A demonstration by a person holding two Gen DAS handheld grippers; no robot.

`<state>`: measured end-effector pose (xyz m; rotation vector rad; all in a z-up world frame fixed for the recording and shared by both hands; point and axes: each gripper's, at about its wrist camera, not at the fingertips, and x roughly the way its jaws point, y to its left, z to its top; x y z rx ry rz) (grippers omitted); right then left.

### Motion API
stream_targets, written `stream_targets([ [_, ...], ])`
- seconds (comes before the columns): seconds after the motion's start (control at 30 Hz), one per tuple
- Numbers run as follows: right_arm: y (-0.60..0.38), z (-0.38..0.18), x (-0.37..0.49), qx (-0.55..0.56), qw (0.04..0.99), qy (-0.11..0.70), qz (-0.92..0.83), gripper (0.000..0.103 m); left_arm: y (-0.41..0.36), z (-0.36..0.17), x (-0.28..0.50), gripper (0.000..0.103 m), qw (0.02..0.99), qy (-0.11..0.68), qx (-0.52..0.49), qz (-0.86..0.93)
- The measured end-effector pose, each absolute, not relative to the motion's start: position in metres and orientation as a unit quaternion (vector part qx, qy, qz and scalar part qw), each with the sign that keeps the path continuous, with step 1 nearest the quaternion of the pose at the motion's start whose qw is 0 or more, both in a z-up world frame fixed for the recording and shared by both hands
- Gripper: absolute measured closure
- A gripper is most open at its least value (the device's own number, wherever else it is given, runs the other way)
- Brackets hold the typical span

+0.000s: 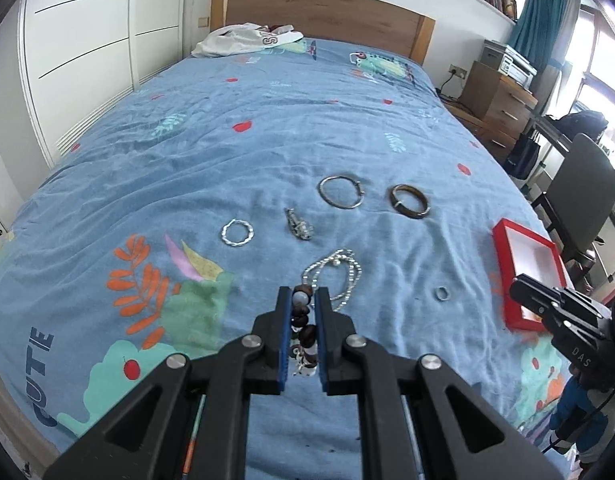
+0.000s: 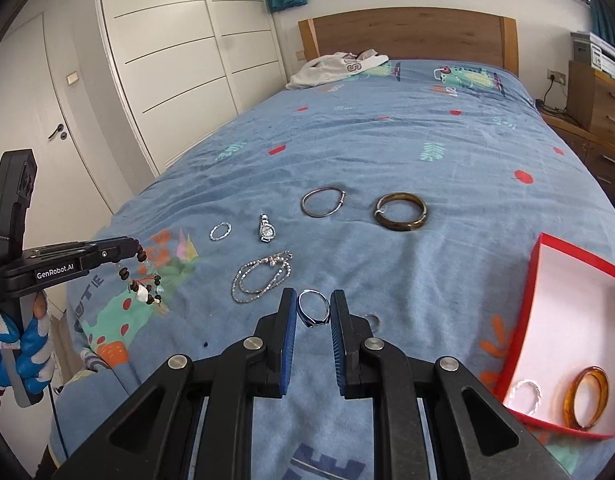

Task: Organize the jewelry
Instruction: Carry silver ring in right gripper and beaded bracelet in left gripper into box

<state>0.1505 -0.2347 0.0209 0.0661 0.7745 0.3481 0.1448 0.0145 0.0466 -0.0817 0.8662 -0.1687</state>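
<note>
My left gripper (image 1: 302, 294) is shut on a brown beaded bracelet (image 1: 302, 326) and holds it above the blue bedspread; in the right wrist view the bracelet (image 2: 141, 276) dangles from it at the left. My right gripper (image 2: 313, 298) is shut on a silver ring (image 2: 313, 307) above the bed. The red box (image 2: 537, 304) at the right holds an amber bangle (image 2: 585, 397) and a small silver bracelet (image 2: 527, 394). On the bed lie a silver chain necklace (image 2: 263, 276), a watch (image 2: 265, 228), a twisted silver bracelet (image 2: 220, 231), a thin silver bangle (image 2: 322, 201) and a dark brown bangle (image 2: 401, 212).
A small ring (image 1: 442, 293) lies on the bedspread near the red box (image 1: 507, 264). White clothing (image 2: 335, 66) lies by the wooden headboard (image 2: 407, 32). White wardrobes (image 2: 179, 60) stand left of the bed; drawers (image 1: 495, 108) and a chair (image 1: 579, 192) stand right.
</note>
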Motion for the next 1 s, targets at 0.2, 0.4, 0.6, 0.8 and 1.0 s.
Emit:
stream_targets([
  [0.2, -0.287, 0.042, 0.12, 0.04, 0.922, 0.364, 0.127, 0.087, -0.053, 0.083, 0.131, 0.093, 0.904, 0.401, -0.023, -0.145],
  [0.4, -0.351, 0.058, 0.092, 0.05, 0.93, 0.355, 0.075, 0.087, -0.13, 0.099, 0.124, 0.093, 0.896, 0.396, -0.008, -0.201],
  [0.6, -0.413, 0.063, 0.075, 0.056, 0.931, 0.359, 0.034, 0.087, -0.21, 0.095, 0.122, 0.093, 0.879, 0.406, 0.016, -0.252],
  [0.8, -0.462, 0.058, 0.079, 0.056, 0.929, 0.366, 0.007, 0.087, -0.283, 0.086, 0.134, 0.093, 0.865, 0.412, 0.039, -0.283],
  [1.0, -0.495, 0.042, 0.098, 0.07, 0.925, 0.372, 0.0, 0.087, -0.333, 0.066, 0.161, 0.093, 0.857, 0.424, 0.056, -0.286],
])
